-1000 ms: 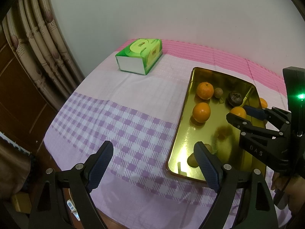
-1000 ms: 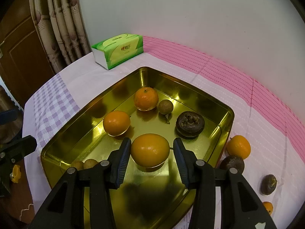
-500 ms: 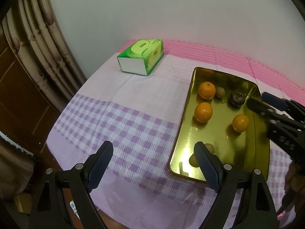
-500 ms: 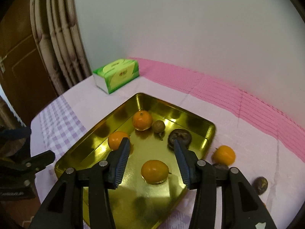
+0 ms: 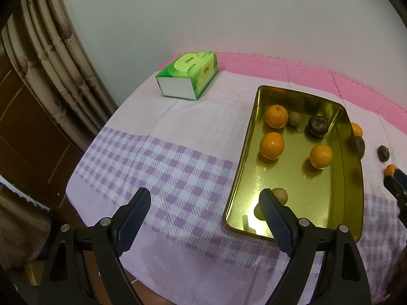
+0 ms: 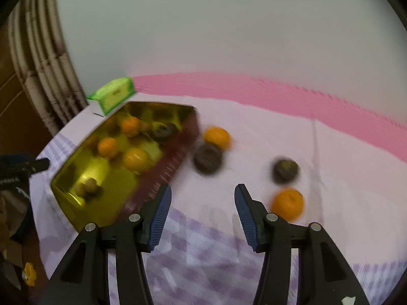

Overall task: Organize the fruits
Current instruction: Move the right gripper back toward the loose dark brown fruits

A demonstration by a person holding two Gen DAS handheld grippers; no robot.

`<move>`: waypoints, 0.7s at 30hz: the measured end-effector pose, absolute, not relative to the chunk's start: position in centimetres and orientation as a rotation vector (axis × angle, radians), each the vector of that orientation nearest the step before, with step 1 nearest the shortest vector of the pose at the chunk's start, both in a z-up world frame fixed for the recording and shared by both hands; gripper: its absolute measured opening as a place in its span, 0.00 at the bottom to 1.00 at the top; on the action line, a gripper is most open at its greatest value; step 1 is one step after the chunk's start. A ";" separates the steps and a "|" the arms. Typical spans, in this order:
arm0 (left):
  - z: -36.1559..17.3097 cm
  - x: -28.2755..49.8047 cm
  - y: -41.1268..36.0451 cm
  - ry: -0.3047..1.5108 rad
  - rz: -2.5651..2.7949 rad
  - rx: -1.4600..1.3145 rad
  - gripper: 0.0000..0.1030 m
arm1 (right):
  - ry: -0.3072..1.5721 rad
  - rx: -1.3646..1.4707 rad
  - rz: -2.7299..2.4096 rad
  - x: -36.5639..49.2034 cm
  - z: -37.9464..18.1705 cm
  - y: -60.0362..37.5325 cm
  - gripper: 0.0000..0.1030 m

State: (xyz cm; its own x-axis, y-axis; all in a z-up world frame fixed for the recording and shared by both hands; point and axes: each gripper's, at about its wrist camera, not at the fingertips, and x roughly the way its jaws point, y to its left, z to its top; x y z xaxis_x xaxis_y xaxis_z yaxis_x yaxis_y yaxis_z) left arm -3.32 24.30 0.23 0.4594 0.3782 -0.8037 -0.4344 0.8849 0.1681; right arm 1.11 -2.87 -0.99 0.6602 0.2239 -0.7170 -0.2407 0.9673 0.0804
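A gold metal tray (image 5: 244,167) (image 6: 162,175) lies on the checked cloth and holds three oranges (image 5: 321,156), a dark round fruit (image 5: 317,126) and small brown fruits (image 5: 280,195). On the cloth right of the tray lie two oranges (image 6: 288,203) (image 6: 216,136) and two dark fruits (image 6: 208,158) (image 6: 286,170). My left gripper (image 5: 204,217) is open and empty above the table's near edge, left of the tray. My right gripper (image 6: 202,212) is open and empty above the cloth, right of the tray; this view is blurred.
A green tissue box (image 5: 188,75) (image 6: 112,95) stands at the far left of the table. Curtains (image 5: 58,58) hang at the left and a white wall stands behind. The table's near edge (image 5: 178,279) drops off just below my left gripper.
My right gripper let go of an orange in the tray, then drew back and swung right, over the loose fruits on the cloth. The left gripper barely moved.
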 end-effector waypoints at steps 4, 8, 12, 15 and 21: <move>0.2 -3.2 23.7 0.977 0.503 -0.040 0.85 | 0.835 0.016 0.231 0.6 -2.0 -4.8 0.48; 0.1 -2.9 23.2 0.977 0.505 -0.025 0.85 | 0.826 -0.009 0.255 0.9 -1.9 -4.1 0.48; 0.0 -2.8 23.1 0.978 0.505 -0.021 0.85 | 0.832 -0.038 0.280 2.2 -1.9 -2.9 0.48; 0.0 -2.8 23.1 0.978 0.506 -0.021 0.85 | 0.841 -0.041 0.292 3.7 -2.1 -2.3 0.48; -0.2 -2.7 23.2 0.984 0.505 -0.017 0.85 | 0.851 -0.046 0.288 6.3 -2.6 -1.6 0.48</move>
